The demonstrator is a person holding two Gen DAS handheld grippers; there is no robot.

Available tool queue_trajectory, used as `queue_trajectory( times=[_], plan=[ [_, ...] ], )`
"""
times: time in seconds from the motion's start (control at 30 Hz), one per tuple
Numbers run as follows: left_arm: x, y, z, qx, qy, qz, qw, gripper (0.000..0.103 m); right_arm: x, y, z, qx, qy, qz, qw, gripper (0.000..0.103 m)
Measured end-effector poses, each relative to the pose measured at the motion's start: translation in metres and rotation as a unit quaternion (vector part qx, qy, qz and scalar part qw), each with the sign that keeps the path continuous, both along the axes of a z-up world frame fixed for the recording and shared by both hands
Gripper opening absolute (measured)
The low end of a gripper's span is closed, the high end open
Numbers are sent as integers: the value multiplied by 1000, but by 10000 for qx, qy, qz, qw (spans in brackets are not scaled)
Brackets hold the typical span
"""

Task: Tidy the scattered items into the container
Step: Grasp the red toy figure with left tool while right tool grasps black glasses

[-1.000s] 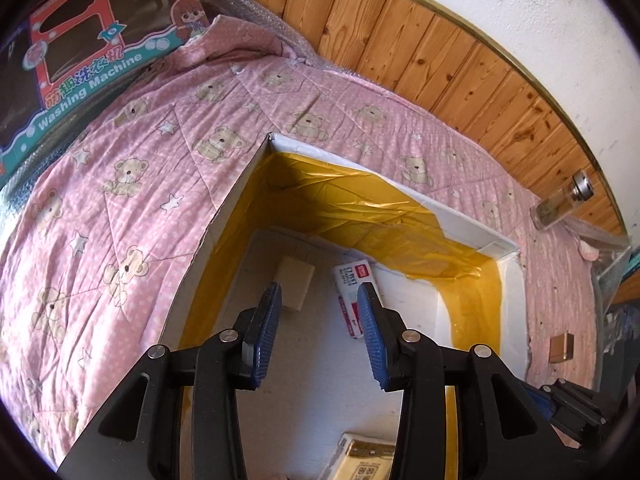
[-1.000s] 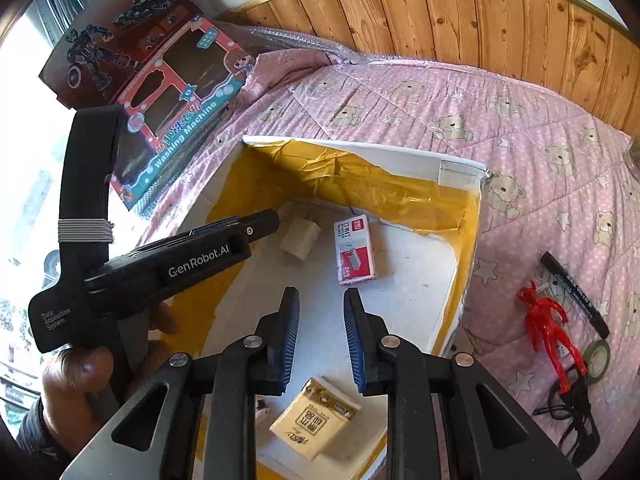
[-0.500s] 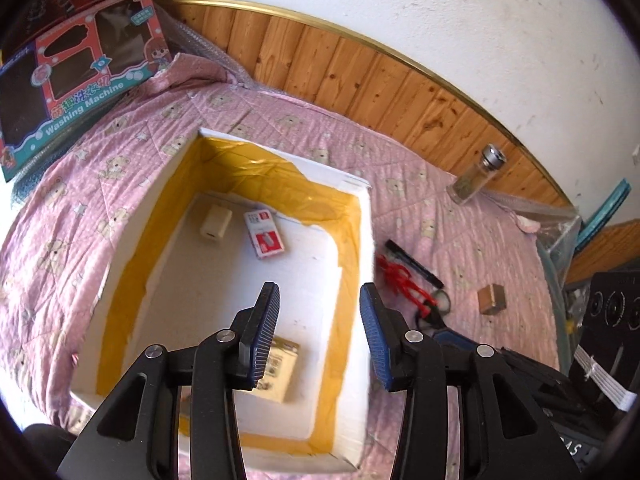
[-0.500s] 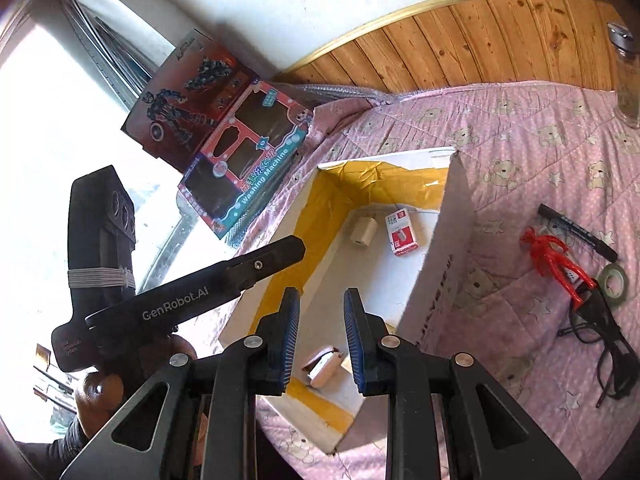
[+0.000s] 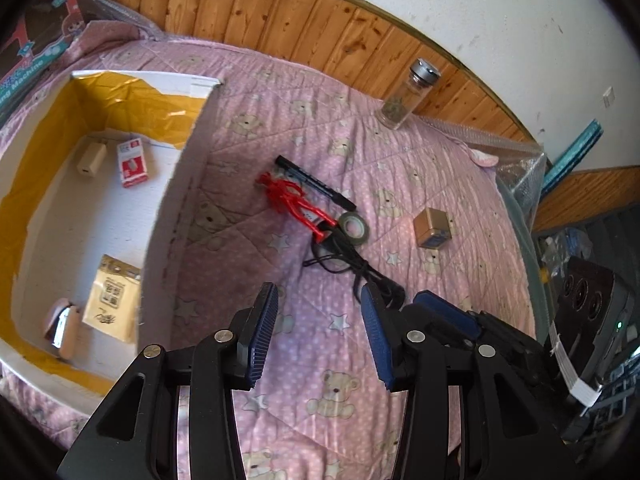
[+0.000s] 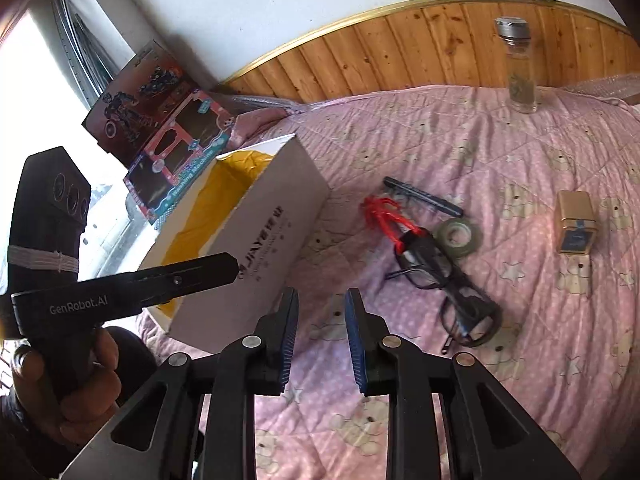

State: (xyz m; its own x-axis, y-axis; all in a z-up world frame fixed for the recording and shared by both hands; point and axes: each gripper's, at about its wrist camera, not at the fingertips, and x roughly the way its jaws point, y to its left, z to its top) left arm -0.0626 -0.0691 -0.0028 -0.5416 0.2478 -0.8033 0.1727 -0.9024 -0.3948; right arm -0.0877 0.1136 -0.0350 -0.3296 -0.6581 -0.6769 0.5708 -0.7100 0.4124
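**Loose items on the quilt, box to my left**

I work over a bed under a pink quilt (image 5: 320,128) printed with bears and stars. Wood panelling (image 5: 320,28) with a gold trim runs behind it, below a white wall. Toy boxes (image 6: 172,168) lean at the far left corner.

The box (image 5: 188,184) sits on the quilt, white outside, its inner walls lined with yellow tape. Inside it lie a red-and-white pack (image 5: 132,162), a beige block (image 5: 91,159), a tan packet (image 5: 114,298) and a small item at the near corner that I cannot make out. Right of the box, on the quilt, a red figure (image 5: 292,200) touches a black pen (image 5: 312,182), a tape roll (image 5: 354,227) and black glasses (image 6: 452,288). A gold box (image 6: 576,222) lies apart to the right; a glass jar (image 6: 520,64) stands by the panelling.

My left tool (image 5: 318,340) is spread and opening, with nothing between its pads. My right tool (image 6: 322,338) is also opening and empty. In the left view the right tool hides part of the glasses.
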Motion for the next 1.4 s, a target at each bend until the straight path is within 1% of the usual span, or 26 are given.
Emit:
queue_trajectory(
  times=[0.03, 0.13, 0.2, 0.3, 0.43, 0.57, 0.6, 0.67, 0.7, 0.77, 0.8, 0.83, 0.87, 0.9, 0.97, 1.03, 1.07, 1.1, 1.17, 1.2, 1.27, 1.3, 1.33, 1.4],
  plan=[
    [-11, 5, -3, -3, -21, 8, 10000, 46, -4, 7, -3, 55, 35, -82, 9999, 42],
    [-45, 16, -16, -42, -94, 69, 9999, 48, -15, 16, -11, 276, 161, -150, 9994, 51],
    [-70, 18, -30, -153, -242, 176, 9994, 48, -23, 16, -17, 427, 241, -95, 9988, 54],
    [-99, 13, -54, -282, -408, 324, 9982, 48, -35, 10, -32, 681, 254, 54, 9973, 55],
    [-127, 0, -87, -417, -676, 691, 9944, 48, -52, -1, -52, 1029, 244, 202, 9942, 56],
    [-147, -13, -117, -210, -866, 895, 9920, 49, -64, -9, -67, 1224, 183, 288, 9919, 58],
    [-151, -17, -122, -96, -849, 956, 9917, 54, -67, -11, -71, 1267, 149, 294, 9914, 58],
    [-156, -22, -129, 121, -804, 1038, 9913, 54, -71, -12, -77, 1357, 74, 276, 9903, 59],
    [-159, -25, -130, 150, -747, 1053, 9915, 57, -73, -12, -81, 1382, 35, 269, 9900, 59],
    [-164, -28, -130, 212, -680, 1070, 9917, 57, -77, -11, -88, 1379, -164, 254, 9900, 58],
    [-166, -30, -130, 285, -662, 1075, 9916, 55, -79, -10, -93, 1389, -271, 226, 9897, 49],
    [-168, -31, -129, 351, -680, 1065, 9914, 54, -81, -10, -97, 1390, -397, 209, 9893, 28],
    [-168, -32, -129, 372, -694, 1065, 9912, 52, -82, -8, -99, 1318, -530, 202, 9897, 25],
    [-167, -33, -129, 392, -692, 1067, 9911, 51, -82, -7, -98, 1228, -613, 182, 9904, 17],
    [-161, -35, -129, 465, -687, 1075, 9907, 50, -78, -7, -92, 1241, -574, 164, 9905, 16],
    [-156, -38, -128, 540, -697, 1082, 9902, 30, -74, -6, -83, 1144, -560, 179, 9917, 14],
    [-153, -41, -128, 621, -723, 1104, 9893, 25, -72, -6, -79, 1094, -556, 183, 9923, 13],
    [-149, -43, -128, 692, -742, 1140, 9883, 23, -70, -5, -75, 1060, -540, 185, 9927, 12],
    [-144, -43, -127, 696, -762, 1131, 9882, 22, -67, -3, -68, 1008, -512, 181, 9934, 9],
    [-142, -43, -126, 633, -774, 1143, 9884, 22, -66, -2, -66, 1001, -499, 168, 9936, 4],
    [-141, -42, -127, 614, -832, 1161, 9878, 23, -64, 1, -65, 953, -553, 114, 9938, 4],
    [-142, -41, -130, 641, -914, 1192, 9866, 25, -64, 3, -65, 942, -586, 100, 9938, 4],
    [-142, -40, -133, 698, -994, 1231, 9849, 28, -63, 4, -66, 958, -607, 83, 9935, 5],
    [-145, -36, -135, 764, -999, 1320, 9832, 41, -62, 7, -71, 985, -654, 54, 9930, 8]
  ],
)
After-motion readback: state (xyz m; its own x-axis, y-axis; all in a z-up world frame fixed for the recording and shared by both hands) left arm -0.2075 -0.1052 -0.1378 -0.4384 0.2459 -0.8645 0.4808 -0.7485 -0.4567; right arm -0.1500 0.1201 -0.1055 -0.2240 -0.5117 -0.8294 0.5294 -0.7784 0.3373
